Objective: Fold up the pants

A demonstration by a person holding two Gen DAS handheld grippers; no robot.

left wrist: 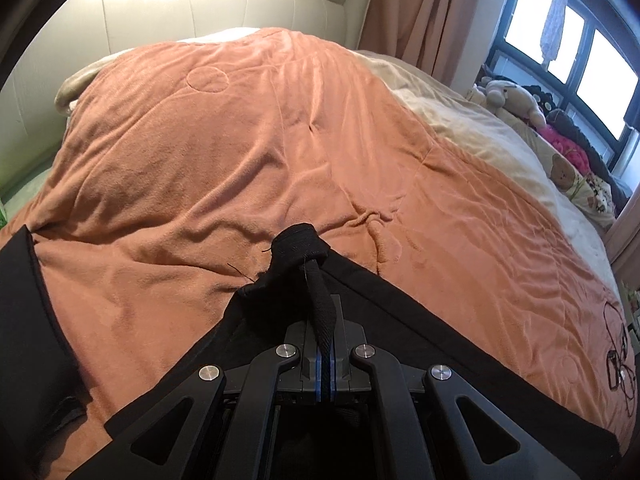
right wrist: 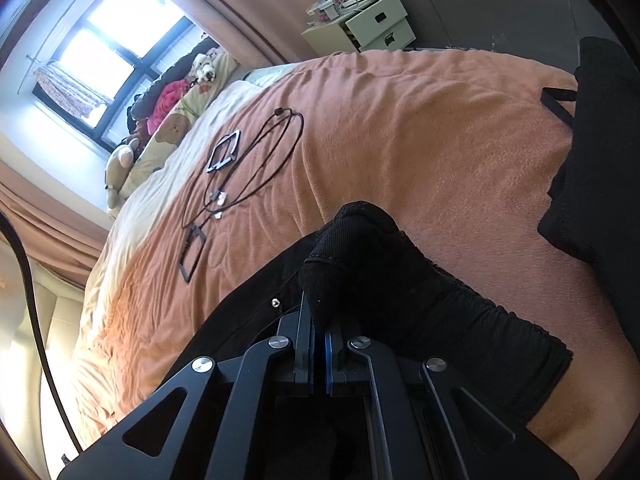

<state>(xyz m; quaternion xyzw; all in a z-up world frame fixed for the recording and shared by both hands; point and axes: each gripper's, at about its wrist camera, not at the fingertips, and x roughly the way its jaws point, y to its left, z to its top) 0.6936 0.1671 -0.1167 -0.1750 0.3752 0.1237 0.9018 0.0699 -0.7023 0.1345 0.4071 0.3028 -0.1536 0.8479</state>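
Black pants (left wrist: pixel 400 332) lie on an orange blanket (left wrist: pixel 240 152) over the bed. My left gripper (left wrist: pixel 325 344) is shut on a bunched corner of the pants, with a black drawstring (left wrist: pixel 320 300) running down between its pads. Another part of the pants (left wrist: pixel 24 320) shows at the left edge. In the right wrist view my right gripper (right wrist: pixel 319 344) is shut on the gathered waistband of the pants (right wrist: pixel 380 272), which bulges up over the fingers. More black cloth (right wrist: pixel 600 160) hangs at the right edge.
Black cables with small square frames (right wrist: pixel 224 176) lie on the blanket (right wrist: pixel 400 128) toward the window side. Stuffed toys (left wrist: pixel 516 100) line the bed's window edge. A padded headboard (left wrist: pixel 160 12) is at the far end. A white drawer box (right wrist: pixel 372 28) stands beyond the bed.
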